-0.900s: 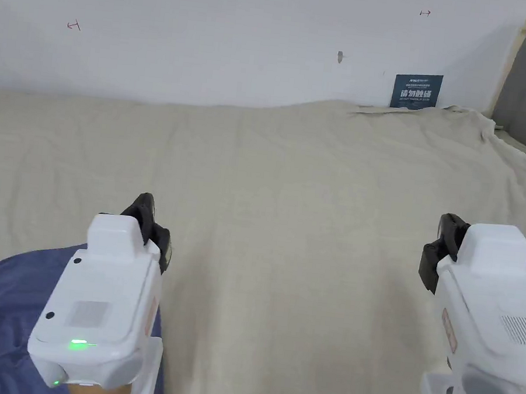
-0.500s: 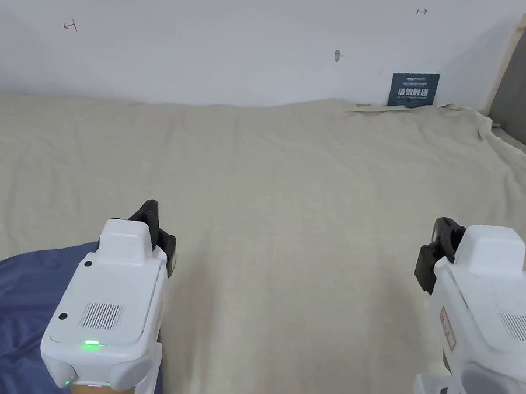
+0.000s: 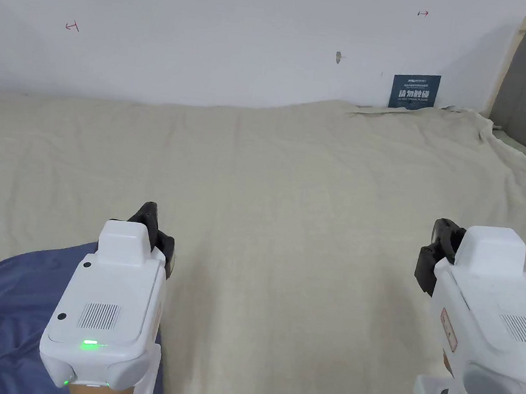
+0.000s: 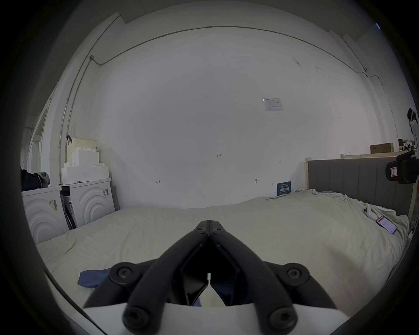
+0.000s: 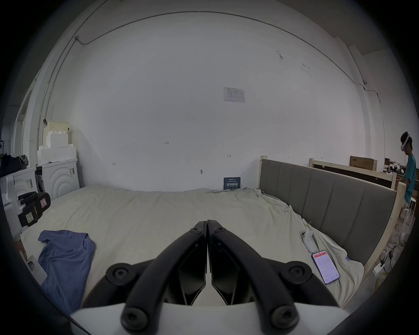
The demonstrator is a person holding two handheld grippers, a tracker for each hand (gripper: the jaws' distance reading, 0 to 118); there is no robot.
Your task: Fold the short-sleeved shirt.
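Shirt (image 3: 3, 308) lies crumpled on the bed (image 3: 293, 180); both hand-held grippers (image 4: 209, 224) (image 5: 207, 223) closed, empty.

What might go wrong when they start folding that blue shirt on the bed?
1. The blue shirt lies crumpled at the bed's near left edge, so a pull could drag it off.
2. Both the left gripper and the right gripper have their jaws closed; they must open first.
3. The phone near the headboard could get knocked.

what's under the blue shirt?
The blue shirt lies crumpled on the beige sheet. Sheet shows around it; whatever is directly beneath is covered. The left gripper hides part of it in the head view.
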